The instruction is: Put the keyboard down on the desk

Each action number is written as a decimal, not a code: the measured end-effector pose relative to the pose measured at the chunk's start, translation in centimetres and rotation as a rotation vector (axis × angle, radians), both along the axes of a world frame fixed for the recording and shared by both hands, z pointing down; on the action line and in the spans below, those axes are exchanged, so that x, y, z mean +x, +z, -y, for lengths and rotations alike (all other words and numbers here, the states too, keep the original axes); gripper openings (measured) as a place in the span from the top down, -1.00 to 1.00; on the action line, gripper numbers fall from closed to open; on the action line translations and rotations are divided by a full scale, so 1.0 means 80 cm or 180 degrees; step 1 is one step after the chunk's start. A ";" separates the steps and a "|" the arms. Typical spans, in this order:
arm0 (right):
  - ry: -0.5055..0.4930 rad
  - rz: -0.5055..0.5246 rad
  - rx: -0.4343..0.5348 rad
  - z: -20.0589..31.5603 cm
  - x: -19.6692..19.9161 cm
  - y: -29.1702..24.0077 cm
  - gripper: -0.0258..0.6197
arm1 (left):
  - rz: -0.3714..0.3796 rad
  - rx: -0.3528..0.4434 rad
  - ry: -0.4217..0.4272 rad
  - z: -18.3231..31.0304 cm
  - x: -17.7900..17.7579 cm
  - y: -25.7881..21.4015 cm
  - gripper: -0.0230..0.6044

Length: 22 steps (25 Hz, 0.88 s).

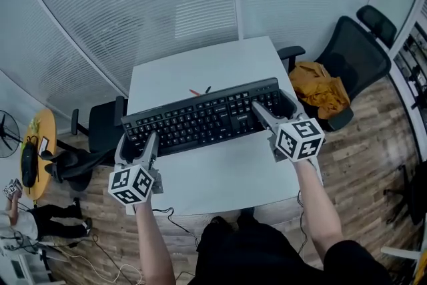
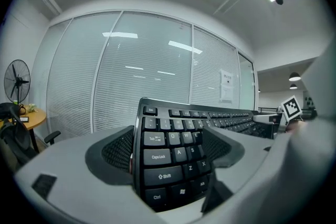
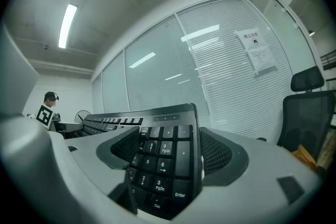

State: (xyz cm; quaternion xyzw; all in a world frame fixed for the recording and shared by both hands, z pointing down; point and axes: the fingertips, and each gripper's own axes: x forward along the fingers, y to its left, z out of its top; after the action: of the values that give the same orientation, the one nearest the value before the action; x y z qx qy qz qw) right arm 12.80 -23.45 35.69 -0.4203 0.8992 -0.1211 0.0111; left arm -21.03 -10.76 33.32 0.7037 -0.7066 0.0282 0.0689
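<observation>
The left gripper [image 1: 137, 143] is clenched on the Caps Lock end of the keyboard [image 1: 200, 118], and the right gripper [image 1: 275, 107] on its number-pad end. The keyboard lies across the middle of the desk [image 1: 200, 73]; whether it touches, I cannot tell. It looks stiff, light and long, so end grips should keep it level.

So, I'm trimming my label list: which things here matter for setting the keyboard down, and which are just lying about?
In the job: keyboard, desk, left gripper, right gripper.
Lying about: pens, chair, orange cloth, round table.
</observation>
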 end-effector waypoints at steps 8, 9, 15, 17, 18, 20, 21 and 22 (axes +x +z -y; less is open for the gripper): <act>0.0032 -0.0016 -0.0091 -0.005 -0.030 0.012 -0.23 | -0.0017 -0.0052 0.0028 0.000 -0.033 0.009 -0.32; 0.0036 -0.0021 -0.0091 -0.004 -0.028 0.012 -0.23 | -0.0023 -0.0057 0.0034 0.002 -0.031 0.010 -0.32; 0.0084 -0.0064 -0.0113 0.008 -0.009 0.016 -0.23 | -0.0054 -0.0062 0.0076 0.022 -0.014 0.018 -0.32; 0.0113 -0.0087 -0.0126 0.001 -0.021 0.017 -0.23 | -0.0075 -0.0059 0.0100 0.019 -0.028 0.021 -0.32; 0.0124 -0.0095 -0.0136 -0.003 -0.028 0.019 -0.23 | -0.0087 -0.0064 0.0113 0.017 -0.037 0.023 -0.32; 0.0147 -0.0107 -0.0169 -0.007 -0.036 0.022 -0.23 | -0.0119 -0.0098 0.0145 0.017 -0.046 0.028 -0.32; 0.0160 -0.0110 -0.0189 -0.007 -0.036 0.025 -0.23 | -0.0136 -0.0123 0.0164 0.019 -0.047 0.030 -0.32; 0.0175 -0.0112 -0.0211 -0.006 -0.036 0.027 -0.23 | -0.0150 -0.0147 0.0182 0.022 -0.048 0.032 -0.32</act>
State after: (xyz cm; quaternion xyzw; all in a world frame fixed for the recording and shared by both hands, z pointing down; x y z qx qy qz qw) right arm 9.92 -22.95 37.88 -0.4470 0.8829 -0.1430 -0.0154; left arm -24.85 -12.49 35.90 0.7223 -0.6836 0.0300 0.1009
